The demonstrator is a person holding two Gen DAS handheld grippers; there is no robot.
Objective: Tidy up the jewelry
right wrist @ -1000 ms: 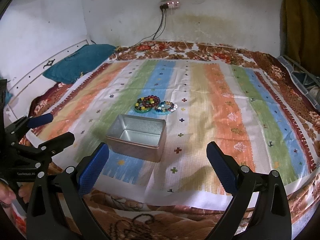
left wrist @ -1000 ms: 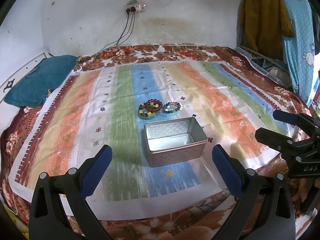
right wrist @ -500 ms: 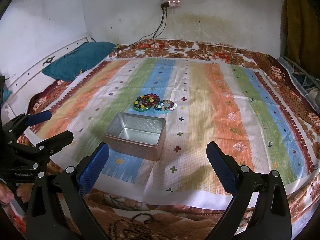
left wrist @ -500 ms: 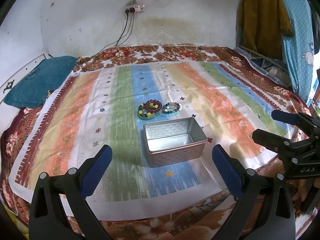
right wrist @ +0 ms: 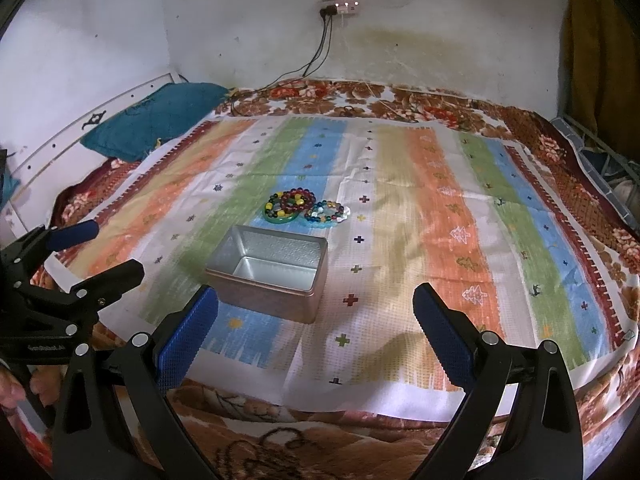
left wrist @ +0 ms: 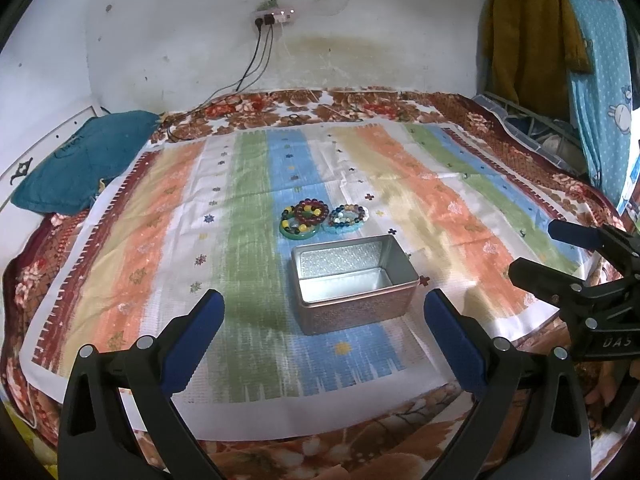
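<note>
An open, empty silver tin box (left wrist: pixel 354 282) (right wrist: pixel 269 272) stands on the striped cloth in the middle of the bed. Just beyond it lie two small heaps of beaded bracelets: a red, yellow and green heap (left wrist: pixel 302 218) (right wrist: pixel 286 205) and, to its right, a blue and white heap (left wrist: pixel 347 217) (right wrist: pixel 327 213). My left gripper (left wrist: pixel 322 320) is open, hovering near the bed's front edge short of the box. My right gripper (right wrist: pixel 316 316) is open too, to the box's right; its fingers (left wrist: pixel 576 236) show at the right edge of the left wrist view.
A teal pillow (left wrist: pixel 86 158) lies at the far left of the bed. Cables run from a wall power strip (left wrist: pixel 274 16) down to the bed's head. Clothes (left wrist: pixel 532 36) hang at the right. The striped cloth (right wrist: pixel 440 200) stretches wide on both sides of the box.
Both grippers have drifted slightly, so the view of the bed shifts a little. The box and bracelets have not moved, and both grippers stay open.
</note>
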